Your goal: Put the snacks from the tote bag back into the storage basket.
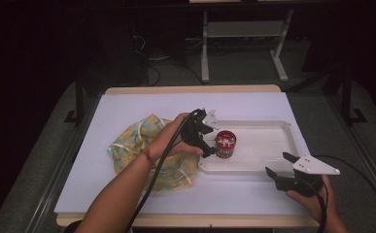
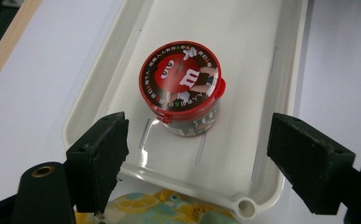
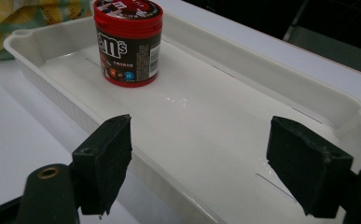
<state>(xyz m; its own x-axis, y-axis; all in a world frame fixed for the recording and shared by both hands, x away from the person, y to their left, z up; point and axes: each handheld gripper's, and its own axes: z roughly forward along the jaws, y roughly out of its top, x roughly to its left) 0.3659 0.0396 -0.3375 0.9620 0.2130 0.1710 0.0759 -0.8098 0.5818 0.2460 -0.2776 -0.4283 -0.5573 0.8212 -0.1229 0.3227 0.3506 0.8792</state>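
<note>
White desk [image 1: 127,204], dark room behind. Candy tub [image 1: 225,144] upright in white tray [image 1: 273,127], at the tray's end nearest the desk centre, floral cloth [image 1: 132,141] just beside that end. Left claw [image 1: 208,145] wide open, empty, jaws straddling the tub from above. Right claw [image 1: 278,165] wide open, empty, at the tray's near rim toward the desk's right edge. Looks like pre-grasp on tub. Next: lower left claw, centre on lid, close.

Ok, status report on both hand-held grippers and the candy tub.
Left hand-held gripper open above candy tub. Right hand-held gripper open at tray edge. Tub upright in tray, lid on. Nothing blocking.
</note>
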